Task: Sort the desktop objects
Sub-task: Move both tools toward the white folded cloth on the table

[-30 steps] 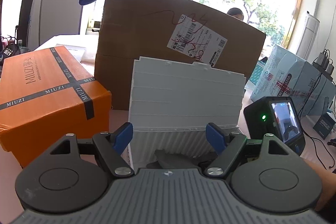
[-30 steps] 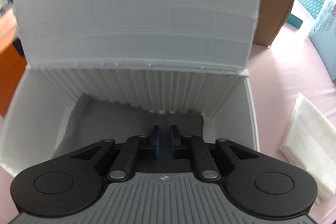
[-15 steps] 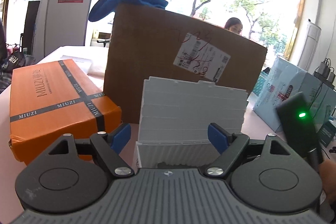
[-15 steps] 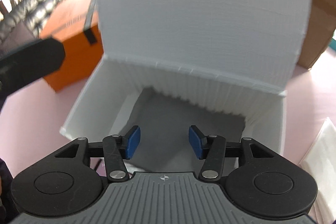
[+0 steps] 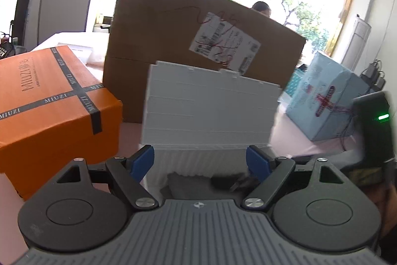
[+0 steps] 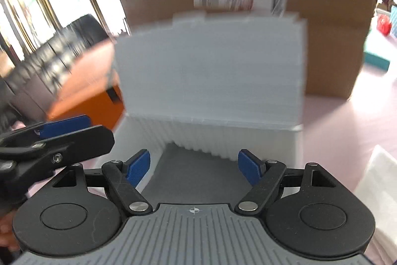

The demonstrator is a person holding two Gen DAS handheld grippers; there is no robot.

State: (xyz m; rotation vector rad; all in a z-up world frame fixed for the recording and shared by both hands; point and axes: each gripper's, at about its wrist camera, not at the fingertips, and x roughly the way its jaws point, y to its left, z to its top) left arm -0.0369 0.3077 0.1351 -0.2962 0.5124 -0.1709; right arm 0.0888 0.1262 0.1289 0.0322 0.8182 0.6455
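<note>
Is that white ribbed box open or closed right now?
Open. The white box's lid stands upright at the back, and a grey sheet shows on its floor.

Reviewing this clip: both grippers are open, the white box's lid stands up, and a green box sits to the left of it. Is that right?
Not quite. The box to the left of the white box is orange, not green, as the left wrist view shows. The rest holds: the left gripper and the right gripper are both open, and the lid stands up.
</note>
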